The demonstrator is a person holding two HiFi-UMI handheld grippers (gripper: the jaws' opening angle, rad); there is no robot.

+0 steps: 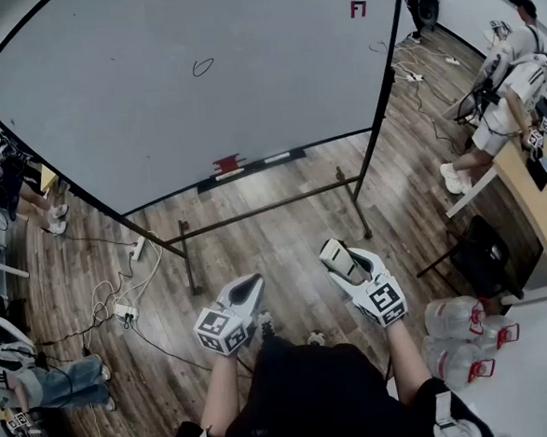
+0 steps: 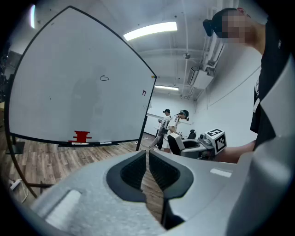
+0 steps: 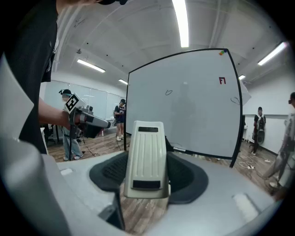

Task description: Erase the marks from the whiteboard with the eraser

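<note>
The right gripper (image 1: 343, 257) is clamped on the eraser (image 3: 146, 159): a pale, ribbed block standing upright between the jaws, its long face turned toward the whiteboard (image 1: 154, 109). Eraser and gripper hang well short of the whiteboard, out in front of its stand, with no contact. The left gripper (image 1: 250, 285) hovers beside it, also short of the whiteboard, jaws squeezed to a thin slit with nothing between them.

On the whiteboard a small dark oval mark (image 1: 203, 66) sits near its middle, a red mark (image 1: 358, 9) near its upper right corner, and a faint scribble (image 1: 378, 47) by its right edge. Something red (image 1: 227, 164) rests on the whiteboard's bottom ledge; I can't tell what it is.

The whiteboard stands on a dark metal frame over a wood-plank floor (image 1: 284, 240). Cables (image 1: 120, 294) trail across the floor by its lower left corner. Off its right side, people (image 1: 507, 84) stand at a table.
</note>
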